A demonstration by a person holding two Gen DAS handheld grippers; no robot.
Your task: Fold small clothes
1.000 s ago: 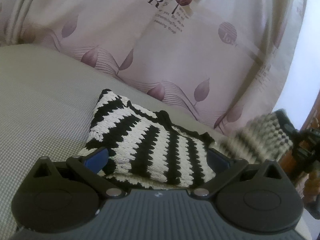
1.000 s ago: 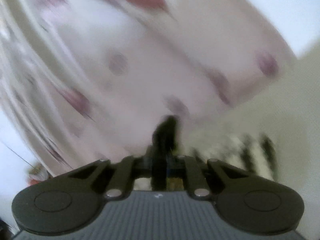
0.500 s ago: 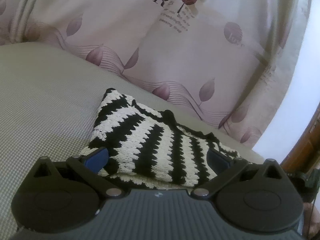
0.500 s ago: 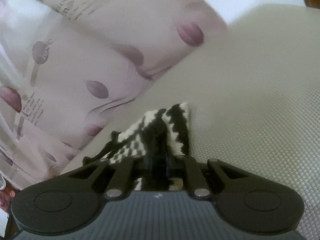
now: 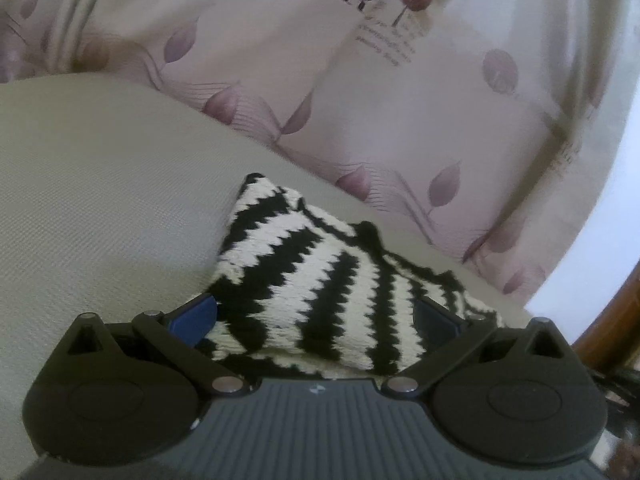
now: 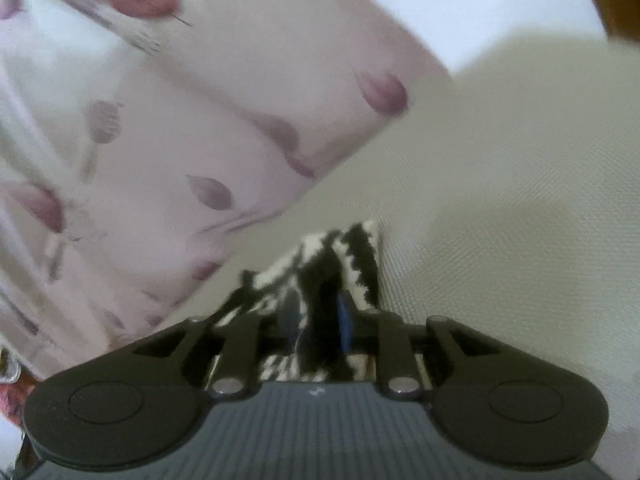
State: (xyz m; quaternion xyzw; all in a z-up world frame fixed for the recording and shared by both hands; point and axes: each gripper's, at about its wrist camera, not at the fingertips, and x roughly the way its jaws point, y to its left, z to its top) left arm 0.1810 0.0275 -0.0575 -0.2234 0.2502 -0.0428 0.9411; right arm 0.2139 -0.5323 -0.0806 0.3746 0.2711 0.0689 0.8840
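Note:
A small black-and-white striped knitted garment (image 5: pixel 304 276) lies folded on the beige cushion (image 5: pixel 100 200). My left gripper (image 5: pixel 316 316) is open, its blue-padded fingers (image 5: pixel 196 314) spread on either side of the garment's near edge. My right gripper (image 6: pixel 318 316) has its jaws nearly together on a fold of the same garment (image 6: pixel 356 252), with a narrow gap showing around the cloth. The picture there is blurred.
A pink curtain with purple leaves and printed text (image 5: pixel 360 80) hangs right behind the cushion and also fills the left of the right wrist view (image 6: pixel 160 140). Brown wooden furniture (image 5: pixel 608 332) stands at the right edge.
My right gripper swung down from the curtain onto the cushion with the garment part, laying it over the rest. Its jaws have parted slightly. My left gripper stayed open and shifted a little.

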